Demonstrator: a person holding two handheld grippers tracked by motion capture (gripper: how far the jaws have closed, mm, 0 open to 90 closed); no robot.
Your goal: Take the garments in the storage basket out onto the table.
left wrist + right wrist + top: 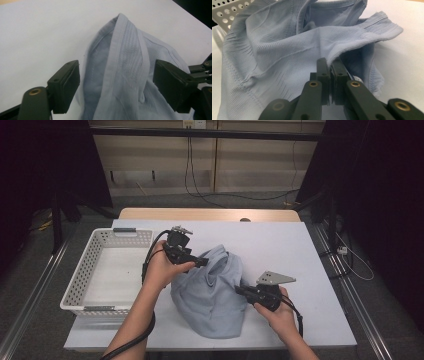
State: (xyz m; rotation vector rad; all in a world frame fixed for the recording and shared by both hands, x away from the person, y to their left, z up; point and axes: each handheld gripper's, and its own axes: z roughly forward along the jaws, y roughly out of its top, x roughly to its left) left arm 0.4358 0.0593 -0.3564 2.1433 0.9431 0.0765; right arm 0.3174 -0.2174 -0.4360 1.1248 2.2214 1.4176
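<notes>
A light blue knit garment (212, 295) lies bunched on the white table top (280, 240). My left gripper (202, 262) hangs over its upper left part. In the left gripper view the left gripper (117, 82) stands open, its pads on either side of a raised ribbed fold of the garment (125, 57) without pressing it. My right gripper (239, 290) sits at the cloth's right side. The right gripper (329, 62) is shut on a hemmed edge of the garment (282, 45), and the cloth rises in folds beyond it.
A white perforated basket (80, 280) stands at the left of the table, close to the garment, and a corner of the basket (227, 10) shows in the right gripper view. Bare white table lies behind and to the right of the cloth. Cables trail from both grippers.
</notes>
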